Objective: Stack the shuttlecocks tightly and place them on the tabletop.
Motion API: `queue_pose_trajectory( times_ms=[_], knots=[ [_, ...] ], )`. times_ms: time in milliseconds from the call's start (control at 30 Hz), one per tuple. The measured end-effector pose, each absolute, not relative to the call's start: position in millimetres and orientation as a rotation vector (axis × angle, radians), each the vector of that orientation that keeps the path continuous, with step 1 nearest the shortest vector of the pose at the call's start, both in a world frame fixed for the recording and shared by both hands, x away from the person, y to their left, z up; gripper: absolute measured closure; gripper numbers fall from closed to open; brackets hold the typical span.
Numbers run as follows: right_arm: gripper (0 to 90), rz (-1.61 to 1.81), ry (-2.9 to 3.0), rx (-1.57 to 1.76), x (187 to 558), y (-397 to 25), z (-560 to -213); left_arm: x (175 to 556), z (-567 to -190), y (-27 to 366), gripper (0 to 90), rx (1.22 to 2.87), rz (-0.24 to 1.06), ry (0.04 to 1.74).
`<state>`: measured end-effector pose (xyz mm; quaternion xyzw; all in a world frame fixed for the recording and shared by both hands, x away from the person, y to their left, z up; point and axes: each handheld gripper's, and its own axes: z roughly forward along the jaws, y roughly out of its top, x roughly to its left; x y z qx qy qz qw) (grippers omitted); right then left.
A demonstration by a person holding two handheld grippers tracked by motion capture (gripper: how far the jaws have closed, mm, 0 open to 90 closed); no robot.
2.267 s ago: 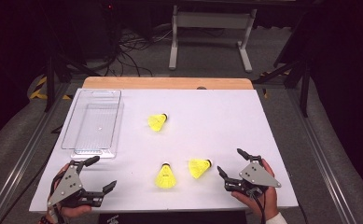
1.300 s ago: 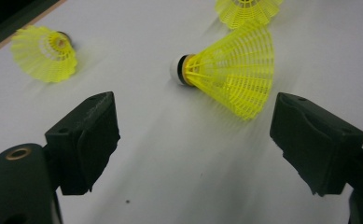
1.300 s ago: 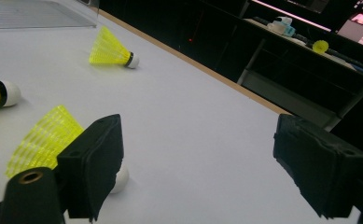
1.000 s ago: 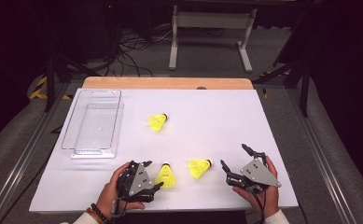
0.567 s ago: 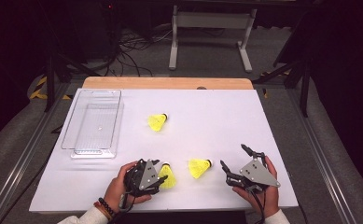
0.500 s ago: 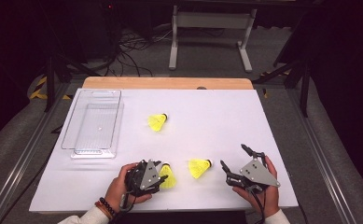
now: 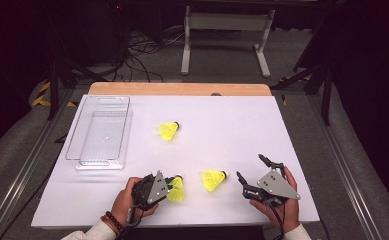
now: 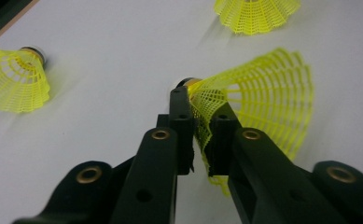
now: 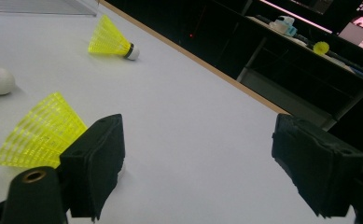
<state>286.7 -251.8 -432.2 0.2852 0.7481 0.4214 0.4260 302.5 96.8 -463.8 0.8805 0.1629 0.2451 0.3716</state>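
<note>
Three yellow shuttlecocks lie on the white table (image 7: pixel 262 125). My left gripper (image 7: pixel 168 188) is shut on the mesh skirt of the nearest shuttlecock (image 7: pixel 177 190); in the left gripper view the jaws (image 8: pixel 200 135) pinch the skirt's edge (image 8: pixel 263 98) just behind the cork. My right gripper (image 7: pixel 250 167) stands open at the front right, its jaws (image 9: pixel 207 163) wide apart with nothing between them. A second shuttlecock (image 7: pixel 213 180) (image 9: pixel 41 133) lies just left of it, beside the left jaw. The third shuttlecock (image 7: pixel 168 130) (image 9: pixel 111 44) (image 8: pixel 13 81) rests farther back.
A clear plastic tray (image 7: pixel 102 131) sits at the table's left side, with nothing in it. A wooden strip (image 7: pixel 182 89) runs along the far edge. Beyond it are dark floor, cables and a metal stand (image 7: pixel 227 30).
My left gripper has come in from the front left corner to the nearest shuttlecock and shut on its skirt. The right gripper has barely moved.
</note>
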Motion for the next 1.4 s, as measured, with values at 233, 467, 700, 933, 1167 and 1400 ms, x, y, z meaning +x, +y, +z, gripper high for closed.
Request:
queue_pose_trajectory(
  times_ms=[233,467,700,933,1167,1400],
  knots=[
    [18.1,1.051,1.870,0.710,287,-252,-432,301,-459,100,87.2,2.254,0.640,0.403],
    [18.1,1.053,1.868,0.712,287,-252,-432,300,-456,102,87.4,2.243,0.643,0.394],
    [18.1,1.054,1.867,0.712,287,-252,-432,300,-454,106,87.5,2.230,0.639,0.415],
    [18.1,1.052,1.866,0.714,287,-252,-433,301,-451,110,87.5,2.217,0.644,0.414],
    [18.1,1.051,1.864,0.714,287,-252,-432,301,-447,114,87.7,2.204,0.648,0.418],
    [18.1,1.051,1.863,0.711,287,-252,-432,300,-441,119,87.8,2.182,0.663,0.431]
  ],
)
